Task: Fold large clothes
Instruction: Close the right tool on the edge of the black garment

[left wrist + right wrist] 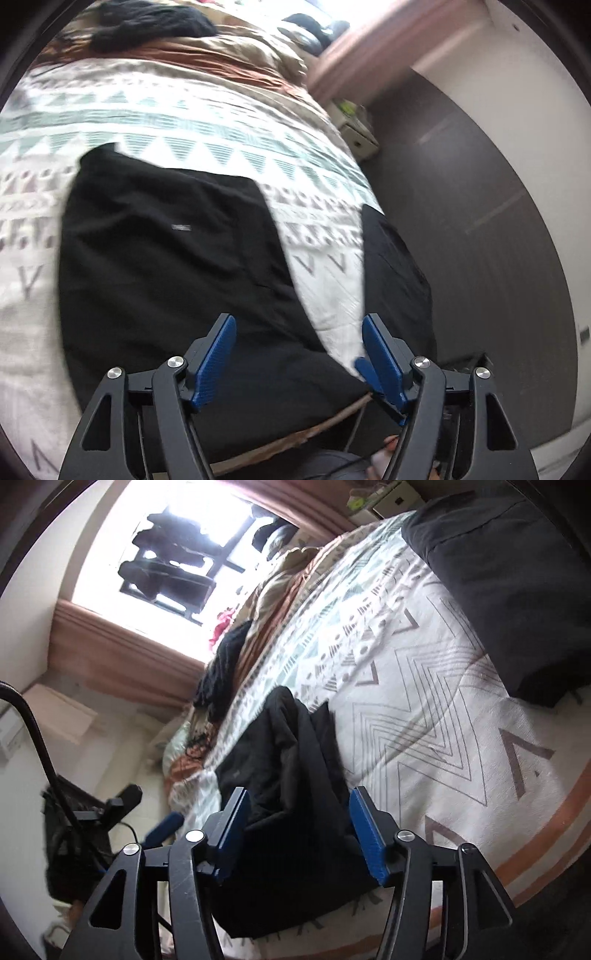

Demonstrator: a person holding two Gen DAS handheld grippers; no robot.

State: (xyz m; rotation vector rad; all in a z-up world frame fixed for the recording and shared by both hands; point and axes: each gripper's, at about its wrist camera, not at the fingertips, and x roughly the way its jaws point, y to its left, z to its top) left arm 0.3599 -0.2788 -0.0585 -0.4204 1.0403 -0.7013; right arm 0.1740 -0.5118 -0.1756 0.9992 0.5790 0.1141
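Observation:
A large black garment (166,258) lies spread on the patterned bed cover (184,122), with a small label on it. My left gripper (297,328) is open just above the garment's near edge, nothing between its blue pads (218,354). In the right wrist view the same garment (280,760) is bunched in a heap on the cover (424,709). My right gripper (295,801) is open with the black cloth lying between its blue pads (365,834), not clamped.
A second dark cloth (395,273) hangs over the bed's right edge; it shows as a dark folded piece (498,590) at the top right of the right wrist view. A black knit item (147,22) and crumpled tan bedding (229,55) lie at the far end. A small cabinet (358,136) stands by the bed.

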